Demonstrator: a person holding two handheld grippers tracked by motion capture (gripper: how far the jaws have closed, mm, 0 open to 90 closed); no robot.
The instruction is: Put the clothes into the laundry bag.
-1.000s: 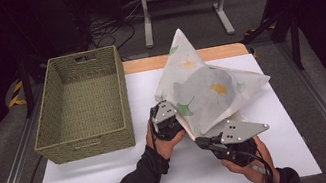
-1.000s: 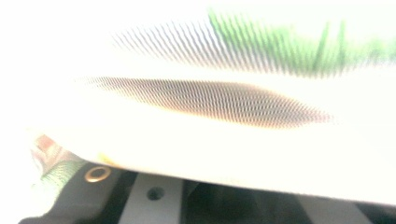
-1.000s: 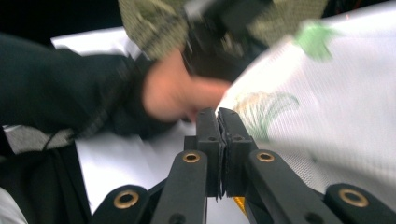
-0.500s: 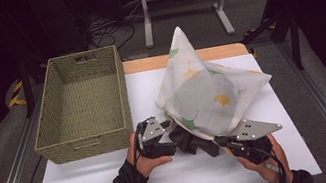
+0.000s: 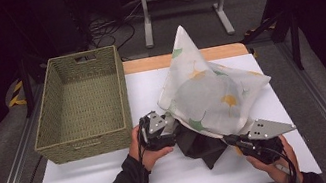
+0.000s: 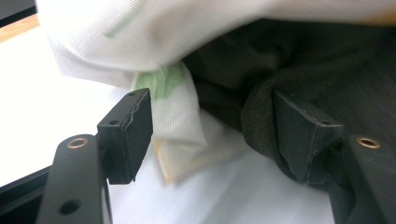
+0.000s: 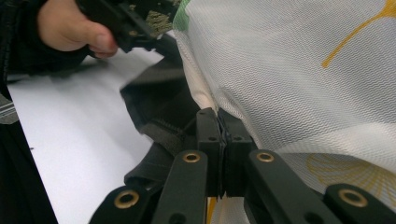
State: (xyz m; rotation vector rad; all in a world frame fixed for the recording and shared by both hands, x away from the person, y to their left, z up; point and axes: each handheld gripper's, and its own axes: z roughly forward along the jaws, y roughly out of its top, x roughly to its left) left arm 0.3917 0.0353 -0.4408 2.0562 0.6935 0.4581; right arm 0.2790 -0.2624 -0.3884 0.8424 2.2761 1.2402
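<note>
Dark room, cables on the floor beyond a white-topped bench (image 5: 116, 181) with a wooden strip at its far edge; no writing or label is readable anywhere. At the left a woven basket (image 5: 82, 105) stands, its near wall just beside the left gripper (image 5: 170, 130). That gripper's jaws have just been opening and stand apart: a corner of the white mesh bag (image 6: 182, 116) hangs between them, the dark cloth (image 6: 299, 74) laps against one pad, and nothing is pinched. The mesh bag (image 5: 211, 90), printed with green and yellow leaves, rises to a peak mid-bench over the dark cloth (image 5: 201, 145), which spills toward the near edge. At the right, the right gripper (image 5: 228, 139) is clenched on the bag's lower edge (image 7: 219, 116). Bare white surface lies open along the near edge and behind the bag.
</note>
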